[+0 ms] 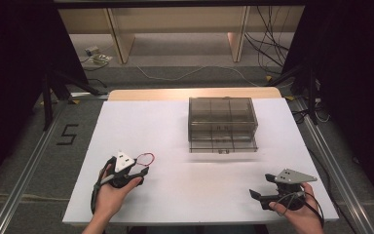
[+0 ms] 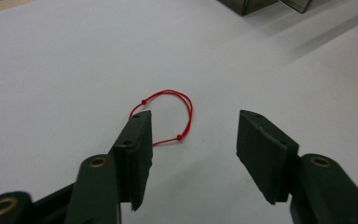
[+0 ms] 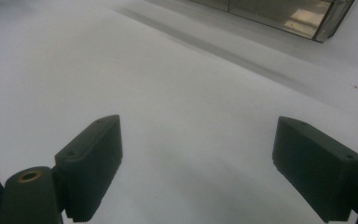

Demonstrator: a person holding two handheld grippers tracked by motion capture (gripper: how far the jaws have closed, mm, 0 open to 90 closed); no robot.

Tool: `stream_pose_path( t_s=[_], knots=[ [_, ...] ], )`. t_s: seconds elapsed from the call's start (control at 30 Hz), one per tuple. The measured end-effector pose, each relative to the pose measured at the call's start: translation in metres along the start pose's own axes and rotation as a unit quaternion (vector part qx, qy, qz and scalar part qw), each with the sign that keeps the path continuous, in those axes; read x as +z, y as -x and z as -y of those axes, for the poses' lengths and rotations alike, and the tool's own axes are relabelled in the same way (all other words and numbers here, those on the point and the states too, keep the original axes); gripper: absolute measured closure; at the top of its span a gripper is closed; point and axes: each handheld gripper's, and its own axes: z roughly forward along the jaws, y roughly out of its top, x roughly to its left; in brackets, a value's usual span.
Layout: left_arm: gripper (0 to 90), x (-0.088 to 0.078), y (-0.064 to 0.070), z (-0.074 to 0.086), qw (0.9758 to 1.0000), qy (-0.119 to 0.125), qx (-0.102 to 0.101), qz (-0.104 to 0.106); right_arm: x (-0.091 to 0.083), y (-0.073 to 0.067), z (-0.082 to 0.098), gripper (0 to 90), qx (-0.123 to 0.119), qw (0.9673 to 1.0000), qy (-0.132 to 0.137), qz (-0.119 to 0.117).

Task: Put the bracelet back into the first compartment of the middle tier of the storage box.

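A thin red string loop (image 1: 145,158) with small beads lies flat on the white table (image 1: 175,195) at the front left. My left gripper (image 1: 141,174) sits just behind it, pointing toward it. In the left gripper view the jaws (image 2: 193,116) stand open and the red string loop (image 2: 168,91) lies on the table just past the left jaw's tip, with nothing between the pads. At the front right, my right gripper (image 1: 262,186) is held low over bare table. Its jaws (image 3: 198,122) are wide open and hold nothing.
A smoky translucent drawer box (image 1: 222,124) with several compartments stands at the back centre-right of the table. Its corner shows in the left gripper view (image 2: 249,4) and its front in the right gripper view (image 3: 270,11). Metal rails flank the table.
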Motion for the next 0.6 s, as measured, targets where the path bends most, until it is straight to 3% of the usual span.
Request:
stream_pose_path(
  t_s=[0.33, 0.6],
  knots=[
    [61.4, 0.04, -0.006, -0.01, 0.9985, -0.045, 0.026, 0.014, 0.0, 0.0, 0.0, 16.8, 0.003, 1.0, -0.001, -0.001],
    [67.6, 0.047, -0.011, -0.008, 0.9974, -0.061, 0.022, 0.032, 0.0, 0.0, 0.0, 16.8, 0.0, 1.0, -0.001, -0.001]
  ],
)
